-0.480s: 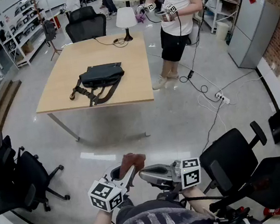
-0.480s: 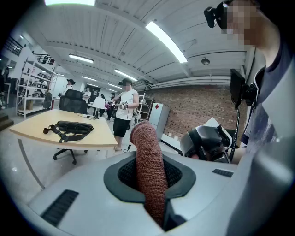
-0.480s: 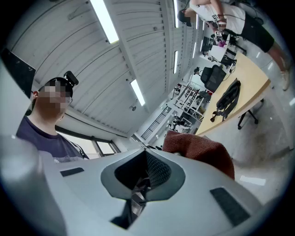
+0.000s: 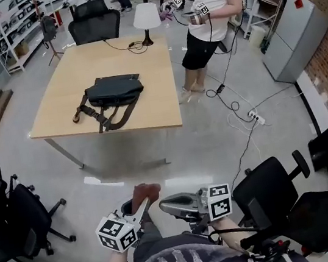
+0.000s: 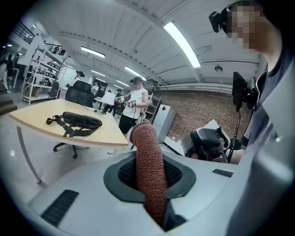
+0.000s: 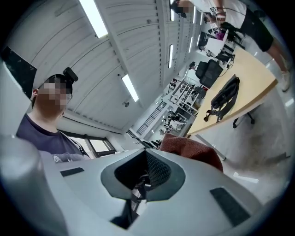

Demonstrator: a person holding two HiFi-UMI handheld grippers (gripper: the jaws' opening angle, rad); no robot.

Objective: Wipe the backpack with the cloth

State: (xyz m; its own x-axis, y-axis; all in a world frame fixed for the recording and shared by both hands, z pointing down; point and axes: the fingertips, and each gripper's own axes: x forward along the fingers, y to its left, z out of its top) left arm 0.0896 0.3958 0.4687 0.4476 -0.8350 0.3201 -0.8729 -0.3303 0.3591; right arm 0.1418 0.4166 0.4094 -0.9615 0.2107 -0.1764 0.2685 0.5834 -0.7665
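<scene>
A black backpack (image 4: 111, 92) lies flat on the light wooden table (image 4: 149, 74), its straps trailing toward the front edge. It also shows far off in the left gripper view as the backpack (image 5: 80, 120) and in the right gripper view as the backpack (image 6: 226, 99). My left gripper (image 4: 139, 202) is held close to my body, well short of the table, shut on a reddish-brown cloth (image 4: 145, 192). The cloth (image 5: 150, 170) stands up from between the left gripper's (image 5: 153, 198) jaws. My right gripper (image 4: 166, 206) is beside it, shut and holding nothing (image 6: 142, 180); the cloth (image 6: 193, 150) shows just beyond it.
Another person (image 4: 206, 9) holding grippers stands at the table's far right corner. A white lamp (image 4: 146, 16) sits at the table's back edge. Black office chairs stand at my left (image 4: 12, 225) and right (image 4: 272, 193). Cables and a power strip (image 4: 254, 118) lie on the floor.
Both grippers and the cloth sit slightly lower and further left in the head view. The table has drifted up and left in the frame. Neither gripper's hold changed.
</scene>
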